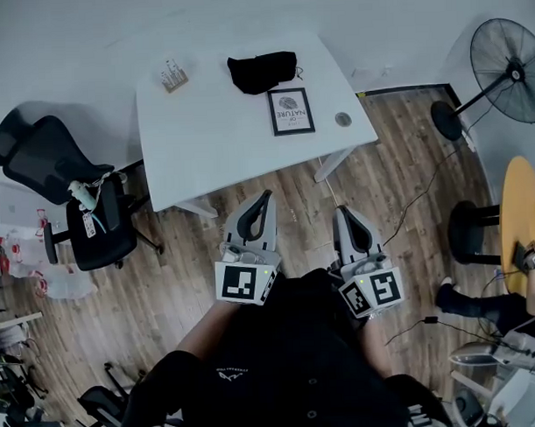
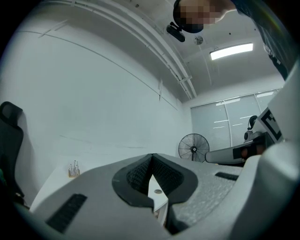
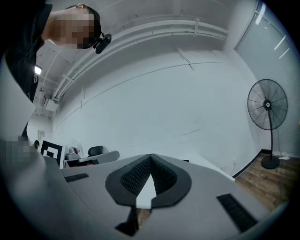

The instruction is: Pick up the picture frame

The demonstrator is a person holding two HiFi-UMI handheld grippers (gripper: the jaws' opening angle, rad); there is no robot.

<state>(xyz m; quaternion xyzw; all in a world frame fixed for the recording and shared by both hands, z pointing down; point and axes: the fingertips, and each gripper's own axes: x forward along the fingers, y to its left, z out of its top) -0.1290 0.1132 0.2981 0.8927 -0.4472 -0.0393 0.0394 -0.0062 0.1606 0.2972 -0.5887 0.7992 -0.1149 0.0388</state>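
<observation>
A black picture frame [image 1: 291, 110] with a white print lies flat on the white table [image 1: 203, 123], toward its right side. Both grippers hang low in front of the person, short of the table's near edge. My left gripper [image 1: 265, 196] points at the table with its tips touching, nothing between them. My right gripper [image 1: 344, 211] is likewise shut and empty. In the left gripper view the left gripper [image 2: 152, 155] has its jaws meeting, with the table edge past them. The right gripper [image 3: 150, 156] in its own view shows the same.
A black cloth bundle [image 1: 262, 71], a small wooden stand [image 1: 172, 75] and a round metal disc [image 1: 343, 119] also lie on the table. A black office chair [image 1: 74, 184] stands left, a floor fan [image 1: 508, 64] right, cables [image 1: 416, 203] cross the wooden floor.
</observation>
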